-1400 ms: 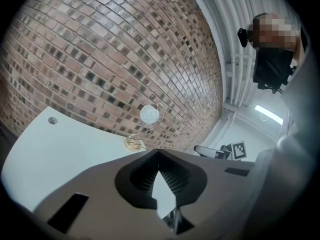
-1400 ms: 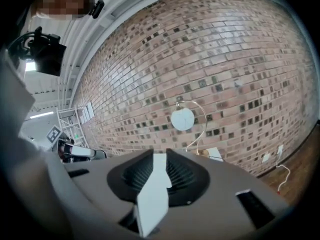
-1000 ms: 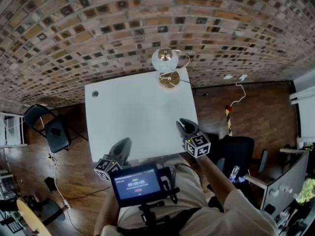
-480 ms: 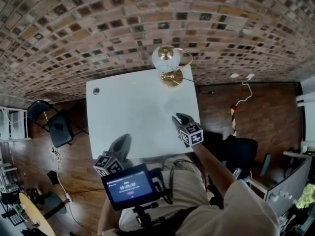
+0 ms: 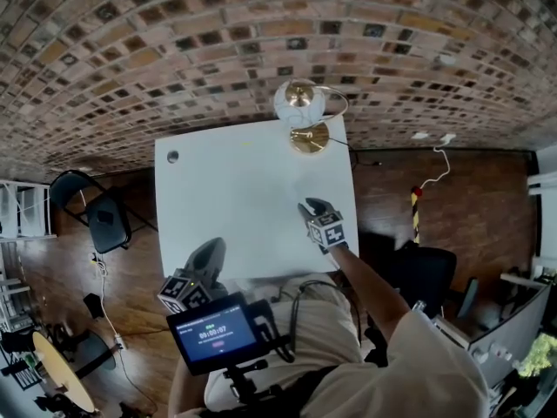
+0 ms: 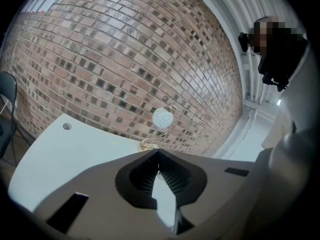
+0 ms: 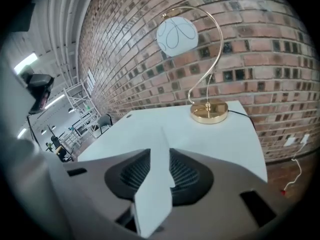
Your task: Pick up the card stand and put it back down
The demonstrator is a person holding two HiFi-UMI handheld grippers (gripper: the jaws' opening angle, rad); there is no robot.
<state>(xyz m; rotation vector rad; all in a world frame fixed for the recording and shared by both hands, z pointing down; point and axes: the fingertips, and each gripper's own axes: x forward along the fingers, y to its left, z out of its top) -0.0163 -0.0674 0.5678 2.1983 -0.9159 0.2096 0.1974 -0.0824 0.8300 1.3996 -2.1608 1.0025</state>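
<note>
card stand ahead of right tongs

we see the card stand [image 5: 306, 138] upright at the far right tabletop [image 5: 218, 190] edge, straight ahead of our right tongs [image 5: 307, 207], just opening, empty. left tongs [image 5: 212, 249] together, farther away.

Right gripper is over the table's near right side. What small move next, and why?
Probably ease the right gripper forward toward the gold-footed stand at the far edge: its jaws have just been opening, nothing is between them, and bare table separates them from the stand.
</note>
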